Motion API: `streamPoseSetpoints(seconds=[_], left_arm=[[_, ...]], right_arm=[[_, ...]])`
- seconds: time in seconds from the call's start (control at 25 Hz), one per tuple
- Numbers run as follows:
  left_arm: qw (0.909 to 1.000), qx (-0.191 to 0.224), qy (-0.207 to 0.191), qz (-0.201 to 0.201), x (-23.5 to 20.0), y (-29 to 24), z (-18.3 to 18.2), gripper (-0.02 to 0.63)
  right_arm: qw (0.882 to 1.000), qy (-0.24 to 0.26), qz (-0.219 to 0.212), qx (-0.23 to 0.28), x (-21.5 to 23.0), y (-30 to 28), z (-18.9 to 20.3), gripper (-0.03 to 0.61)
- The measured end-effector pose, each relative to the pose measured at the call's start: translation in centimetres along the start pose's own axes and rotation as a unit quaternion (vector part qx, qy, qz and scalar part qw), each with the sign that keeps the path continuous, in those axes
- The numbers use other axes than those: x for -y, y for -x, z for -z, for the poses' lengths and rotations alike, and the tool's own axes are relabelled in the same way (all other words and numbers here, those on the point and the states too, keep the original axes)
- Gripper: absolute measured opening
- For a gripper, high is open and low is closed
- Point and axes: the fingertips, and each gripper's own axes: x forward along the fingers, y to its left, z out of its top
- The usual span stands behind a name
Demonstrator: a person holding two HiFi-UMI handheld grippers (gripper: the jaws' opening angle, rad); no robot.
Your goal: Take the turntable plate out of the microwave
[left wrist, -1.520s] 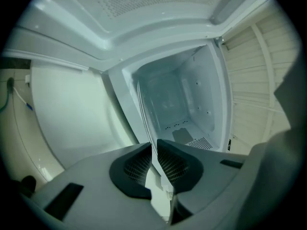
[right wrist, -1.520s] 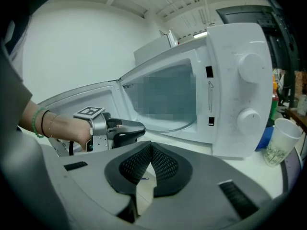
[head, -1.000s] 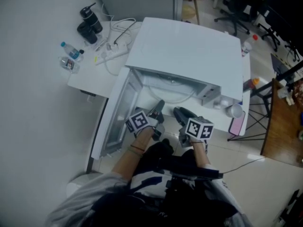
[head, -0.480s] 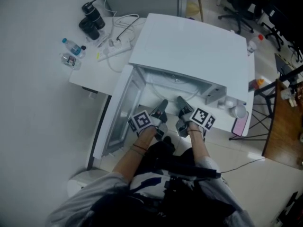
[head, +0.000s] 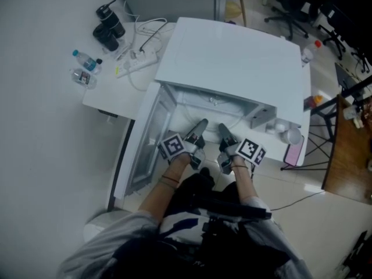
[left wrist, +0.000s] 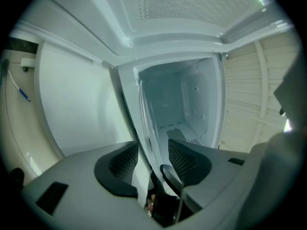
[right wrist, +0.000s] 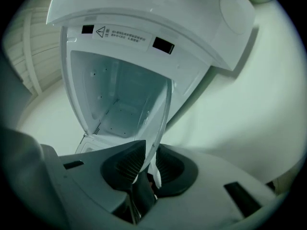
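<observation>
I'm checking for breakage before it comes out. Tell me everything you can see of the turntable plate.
The turntable plate is clear and glass-like, thin, with a smooth rounded rim; no crack shows. It appears edge-on at the mouth of the open microwave; how far inside it reaches is unclear. Its rim passes between the fingers of the left gripper, which are opening and clear of it, and of the right gripper, which are closing around it.
</observation>
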Motion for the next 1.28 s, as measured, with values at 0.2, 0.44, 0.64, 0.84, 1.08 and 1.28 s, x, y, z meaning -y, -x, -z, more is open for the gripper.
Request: streamPoseSetpoints(seconds=[0.2,0.44,0.64,0.84,1.08,1.28], left_arm=[[0.9930,0.035,0.089,0.069,0.7,-2.6,-1.7,0.179],[0.9919,0.015,0.083,0.095,0.6,-4.2,-1.9,0.025],[0.9893,0.016,0.090,0.113,1.6,-3.9,-1.6,0.022],[0.9889,0.019,0.086,0.120,2.6,-2.9,-1.0,0.028],[0.9902,0.022,0.085,0.108,2.5,-1.4,-0.1,0.025],[0.9915,0.004,0.075,0.107,2.8,-0.4,0.4,0.025]], right_arm=[[1.000,0.011,-0.001,-0.008,-0.3,0.6,0.4,0.067],[0.999,0.033,0.011,-0.017,0.0,0.6,0.4,0.081],[0.997,0.077,0.011,-0.024,-0.5,0.8,0.3,0.109],[0.994,0.103,0.011,-0.047,-0.3,1.7,0.7,0.118],[0.993,0.100,-0.033,-0.058,-0.6,2.7,1.7,0.123],[0.990,0.114,-0.038,-0.072,-0.4,2.7,1.7,0.140]])
